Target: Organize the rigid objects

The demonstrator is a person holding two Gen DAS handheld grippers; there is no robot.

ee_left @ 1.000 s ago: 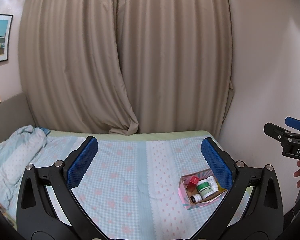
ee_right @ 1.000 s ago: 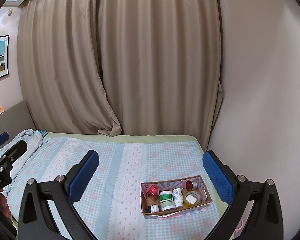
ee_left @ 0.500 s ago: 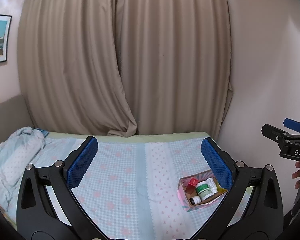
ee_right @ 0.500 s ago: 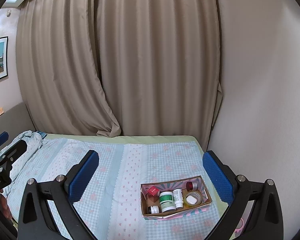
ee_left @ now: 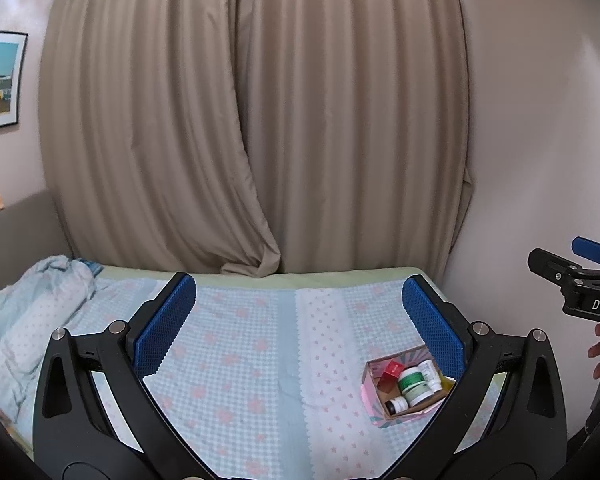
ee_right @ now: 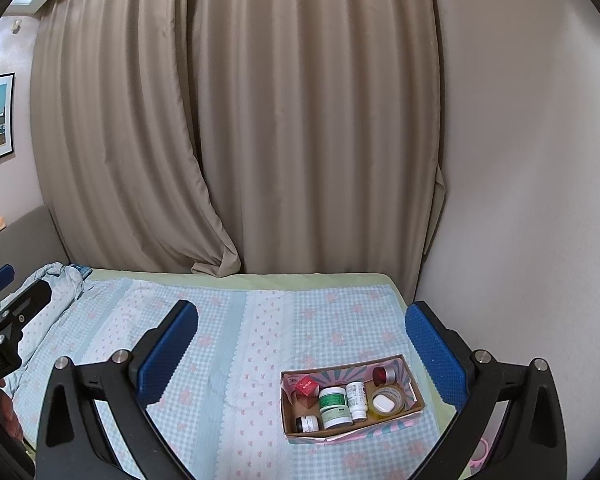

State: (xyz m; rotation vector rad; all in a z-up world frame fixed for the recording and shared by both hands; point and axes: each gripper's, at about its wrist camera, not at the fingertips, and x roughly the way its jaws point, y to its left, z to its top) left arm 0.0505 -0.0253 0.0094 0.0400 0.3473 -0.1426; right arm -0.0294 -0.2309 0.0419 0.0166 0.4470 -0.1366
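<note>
Both views have lifted slightly, the bed sitting lower in frame. Left gripper (ee_left: 298, 320) and right gripper (ee_right: 302, 344) hang spread wide, empty, above the bed (ee_right: 236, 320); cardboard box (ee_right: 414, 406) of jars lies near its right edge.

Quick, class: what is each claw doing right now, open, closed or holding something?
Left claw: open, holding nothing, above the bed.
Right claw: open, holding nothing, above the cardboard box.

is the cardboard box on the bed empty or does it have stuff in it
Not empty. The cardboard box holds a green-labelled jar, white bottle, red cube and tape roll.
</note>
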